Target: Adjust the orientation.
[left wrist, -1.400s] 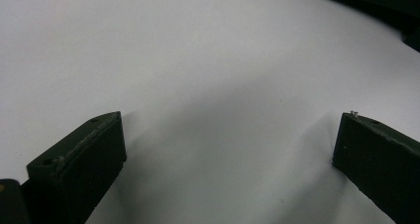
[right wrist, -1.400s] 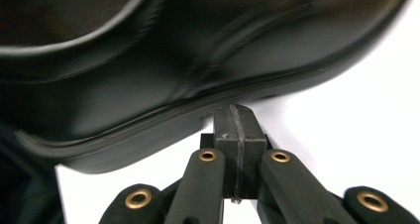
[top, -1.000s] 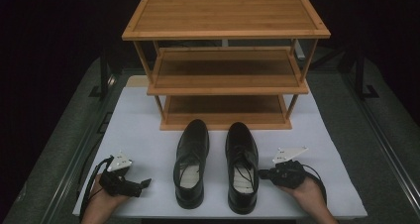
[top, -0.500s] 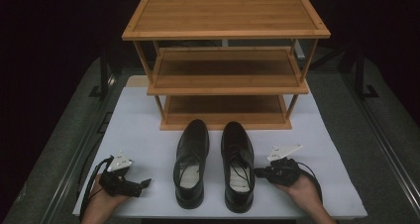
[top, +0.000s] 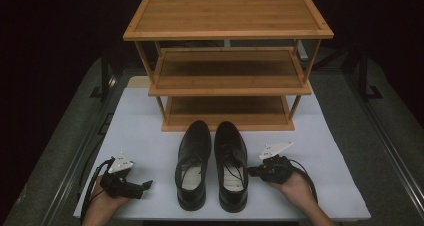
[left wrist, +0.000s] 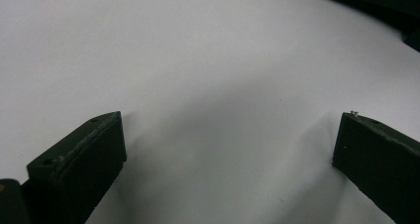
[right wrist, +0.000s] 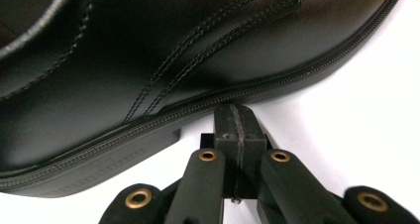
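My right tool [right wrist: 236, 135], jaws together, nudges the right black leather shoe [top: 231, 163]; push low and square. My left tool [left wrist: 228, 159] rests spread apart.

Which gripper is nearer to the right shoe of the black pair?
Right. The right gripper, jaws closed, has its tips against the sole edge of the right shoe. The left gripper sits open on the white mat, beyond the left shoe.

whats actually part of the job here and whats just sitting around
Likely in play:
- right shoe
- left shoe
- right gripper, jaws shut, tips against the right shoe's sole edge
- wooden shoe rack, shelves bare, a probable destination

Just there:
- left gripper, open over the white mat, holding nothing
- grey table
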A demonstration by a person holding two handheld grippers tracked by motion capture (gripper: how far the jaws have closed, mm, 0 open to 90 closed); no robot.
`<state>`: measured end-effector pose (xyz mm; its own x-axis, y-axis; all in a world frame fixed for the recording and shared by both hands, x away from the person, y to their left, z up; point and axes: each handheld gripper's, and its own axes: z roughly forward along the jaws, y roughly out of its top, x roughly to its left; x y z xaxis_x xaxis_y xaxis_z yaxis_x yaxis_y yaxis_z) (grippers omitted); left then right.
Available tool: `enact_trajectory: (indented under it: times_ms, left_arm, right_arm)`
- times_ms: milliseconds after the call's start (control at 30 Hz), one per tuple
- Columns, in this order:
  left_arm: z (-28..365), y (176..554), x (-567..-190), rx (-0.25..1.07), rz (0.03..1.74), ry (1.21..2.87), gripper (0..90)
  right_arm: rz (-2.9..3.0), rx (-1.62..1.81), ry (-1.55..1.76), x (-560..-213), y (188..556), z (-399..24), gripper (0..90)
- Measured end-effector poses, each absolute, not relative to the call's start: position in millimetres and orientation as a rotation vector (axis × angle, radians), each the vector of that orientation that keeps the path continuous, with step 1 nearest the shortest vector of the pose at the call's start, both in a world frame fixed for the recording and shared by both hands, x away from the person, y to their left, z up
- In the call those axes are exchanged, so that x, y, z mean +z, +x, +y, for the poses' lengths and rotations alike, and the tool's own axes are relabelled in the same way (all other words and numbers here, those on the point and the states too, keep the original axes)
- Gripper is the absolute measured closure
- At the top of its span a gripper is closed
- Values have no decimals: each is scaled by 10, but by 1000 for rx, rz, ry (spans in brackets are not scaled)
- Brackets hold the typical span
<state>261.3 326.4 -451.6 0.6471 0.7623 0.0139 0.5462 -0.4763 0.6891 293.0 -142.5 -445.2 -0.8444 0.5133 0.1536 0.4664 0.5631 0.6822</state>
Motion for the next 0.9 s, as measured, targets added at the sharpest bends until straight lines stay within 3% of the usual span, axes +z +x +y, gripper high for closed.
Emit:
enact_trajectory:
  times_ms: [700,800,900]
  left_arm:
    - [3265,2613,-4516,421,1012,2203,0]
    - [3264,2612,-4515,422,1012,2203,0]
    - [3263,2614,-4515,421,1013,2201,0]
  right_arm:
    - [2734,1176,796,-4427,2892,-1263,895]
    - [2692,1209,830,-4389,2910,-1332,846]
    - [2659,1212,854,-4345,2902,-1395,722]
